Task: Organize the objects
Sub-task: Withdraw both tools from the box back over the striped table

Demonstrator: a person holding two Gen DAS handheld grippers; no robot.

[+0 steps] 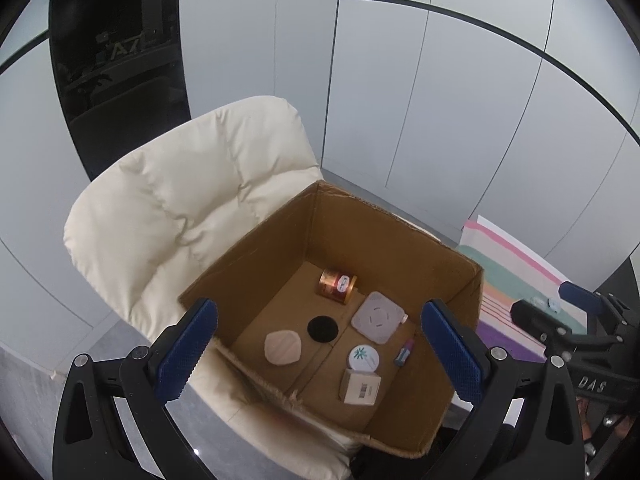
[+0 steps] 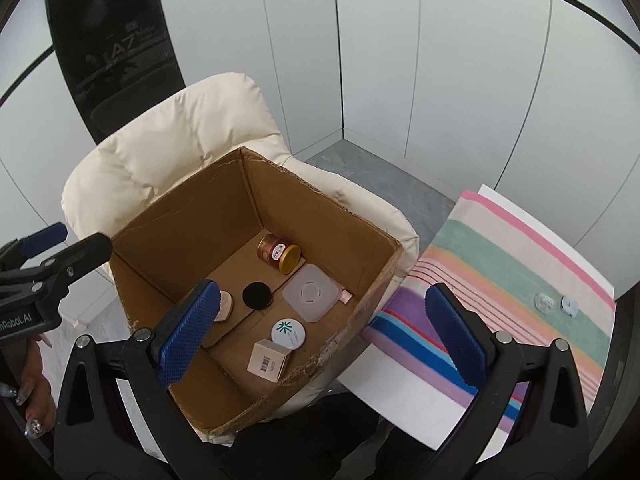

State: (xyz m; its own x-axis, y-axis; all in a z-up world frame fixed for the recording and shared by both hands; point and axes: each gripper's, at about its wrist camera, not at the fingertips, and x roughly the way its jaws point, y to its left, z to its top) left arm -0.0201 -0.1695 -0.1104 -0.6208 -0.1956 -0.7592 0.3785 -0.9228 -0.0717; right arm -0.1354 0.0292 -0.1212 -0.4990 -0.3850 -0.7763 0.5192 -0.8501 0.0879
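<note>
An open cardboard box [image 1: 280, 264] [image 2: 192, 232] sits on a cream padded chair [image 1: 180, 216]. On its floor lie a copper jar [image 1: 336, 286] [image 2: 279, 252] on its side, a pale square container [image 1: 378, 317], a black disc [image 1: 322, 329], a pink puff [image 1: 282, 347], a round white tin [image 1: 363, 358], a small white carton [image 1: 360, 388] and a little tube [image 1: 404, 352]. My left gripper [image 1: 320, 354] hangs open above the box's near side, holding nothing. My right gripper [image 2: 322, 340] is open and empty over the box's right edge.
A striped cloth [image 2: 500, 280] covers the table to the right of the chair, with two small round clear pieces [image 2: 545, 302] on it. A hand with decorated nails [image 2: 32, 400] holds the left gripper [image 2: 72, 242]. Pale wall panels stand behind.
</note>
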